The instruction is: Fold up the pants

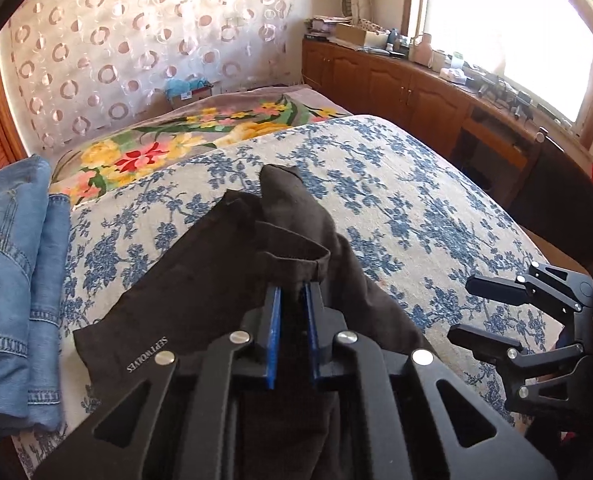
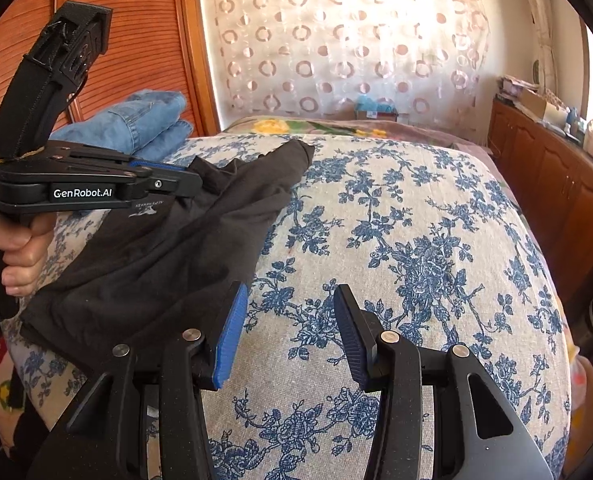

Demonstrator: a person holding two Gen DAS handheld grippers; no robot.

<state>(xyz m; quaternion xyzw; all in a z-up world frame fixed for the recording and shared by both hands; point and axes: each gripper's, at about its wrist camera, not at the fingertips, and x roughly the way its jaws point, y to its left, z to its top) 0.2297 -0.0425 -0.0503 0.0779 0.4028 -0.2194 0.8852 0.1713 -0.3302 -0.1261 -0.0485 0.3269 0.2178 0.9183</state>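
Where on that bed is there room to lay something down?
Free: the blue-flowered cover between the dark pants and the wooden cabinets. Crowded: the other side, where folded jeans sit beside the pants.

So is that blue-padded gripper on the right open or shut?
Open. The right gripper has its jaws spread wide over the blue floral bedspread, with nothing between them.

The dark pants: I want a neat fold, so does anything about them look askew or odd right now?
Yes. The dark pants lie diagonally on the floral bedspread, and the fabric is bunched and rumpled where the left gripper pinches it. The right gripper is open, holding nothing.
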